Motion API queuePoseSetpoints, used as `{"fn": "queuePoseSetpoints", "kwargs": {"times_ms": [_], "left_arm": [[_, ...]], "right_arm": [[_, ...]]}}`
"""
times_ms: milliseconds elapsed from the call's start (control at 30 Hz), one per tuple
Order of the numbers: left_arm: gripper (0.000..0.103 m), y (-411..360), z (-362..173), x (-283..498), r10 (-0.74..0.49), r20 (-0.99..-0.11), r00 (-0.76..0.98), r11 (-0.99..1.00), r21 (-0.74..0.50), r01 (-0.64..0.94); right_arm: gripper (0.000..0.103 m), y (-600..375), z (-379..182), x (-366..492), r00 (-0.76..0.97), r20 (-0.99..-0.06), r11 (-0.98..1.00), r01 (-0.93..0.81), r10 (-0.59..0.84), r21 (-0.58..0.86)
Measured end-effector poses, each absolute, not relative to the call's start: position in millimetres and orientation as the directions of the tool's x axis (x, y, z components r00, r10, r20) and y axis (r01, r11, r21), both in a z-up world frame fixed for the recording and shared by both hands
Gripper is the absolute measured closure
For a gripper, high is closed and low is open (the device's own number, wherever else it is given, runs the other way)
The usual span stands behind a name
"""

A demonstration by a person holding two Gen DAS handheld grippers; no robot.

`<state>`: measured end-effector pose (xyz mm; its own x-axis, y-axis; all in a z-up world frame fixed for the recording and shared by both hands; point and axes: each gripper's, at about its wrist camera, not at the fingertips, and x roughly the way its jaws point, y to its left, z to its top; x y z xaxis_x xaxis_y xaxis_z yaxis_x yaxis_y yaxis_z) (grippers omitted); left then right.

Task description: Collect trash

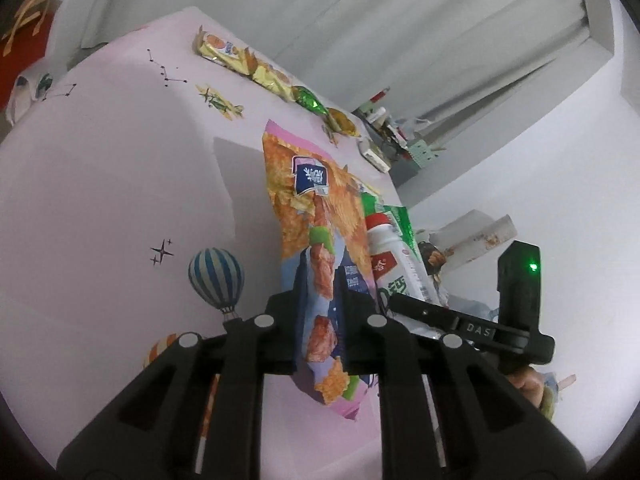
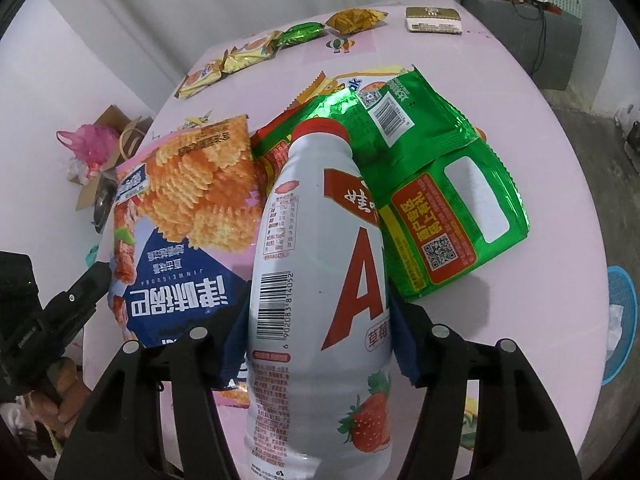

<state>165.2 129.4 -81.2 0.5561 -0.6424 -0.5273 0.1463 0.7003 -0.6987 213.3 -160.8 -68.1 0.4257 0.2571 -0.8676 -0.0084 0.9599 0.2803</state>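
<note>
Pink tablecloth (image 2: 520, 280) strewn with wrappers: left gripper (image 1: 320, 292) pinches a chip bag (image 1: 316, 208), right gripper (image 2: 316, 344) clamps a bottle (image 2: 320, 260); both should lift steadily, grips firm.

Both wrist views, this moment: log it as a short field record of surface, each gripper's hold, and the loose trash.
surface: pink tablecloth
left gripper: shut on chip bag, lifted on edge
right gripper: shut on white bottle, red cap
beside bottle: green packet, lying flat
far edge: row of small snack wrappers, flat box
floor, right: blue basket
</note>
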Motion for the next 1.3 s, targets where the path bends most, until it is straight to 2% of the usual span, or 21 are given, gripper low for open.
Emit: {"fn": "queuePoseSetpoints", "kwargs": {"times_ms": [200, 300, 400, 533, 600, 767, 1300], "left_arm": [[0.078, 120, -90, 169, -0.711, -0.476, 0.517, 0.618, -0.774, 0.137], [0.077, 114, -90, 170, -0.728, -0.454, 0.514, 0.596, -0.789, 0.148], [0.077, 105, -89, 171, -0.723, -0.47, 0.507, 0.614, -0.773, 0.158], [0.077, 87, -88, 172, -0.677, -0.54, 0.501, 0.687, -0.707, 0.167], [0.09, 82, -86, 172, -0.648, -0.568, 0.508, 0.721, -0.673, 0.166], [0.099, 78, -77, 168, -0.612, -0.591, 0.526, 0.764, -0.614, 0.199], [0.102, 59, -34, 142, -0.536, -0.592, 0.601, 0.838, -0.462, 0.292]], "right_arm": [[0.044, -161, -68, 213, 0.438, -0.862, 0.96, -0.009, 0.256, 0.281], [0.044, -162, -68, 212, 0.444, -0.857, 0.958, -0.008, 0.26, 0.287], [0.044, -161, -69, 212, 0.449, -0.854, 0.957, -0.004, 0.262, 0.291], [0.044, -161, -69, 211, 0.457, -0.849, 0.955, -0.001, 0.265, 0.297], [0.044, -162, -70, 211, 0.462, -0.846, 0.953, 0.003, 0.266, 0.302], [0.044, -162, -69, 209, 0.473, -0.84, 0.951, 0.011, 0.267, 0.309], [0.044, -175, -47, 189, 0.541, -0.794, 0.939, 0.024, 0.276, 0.343]]}}
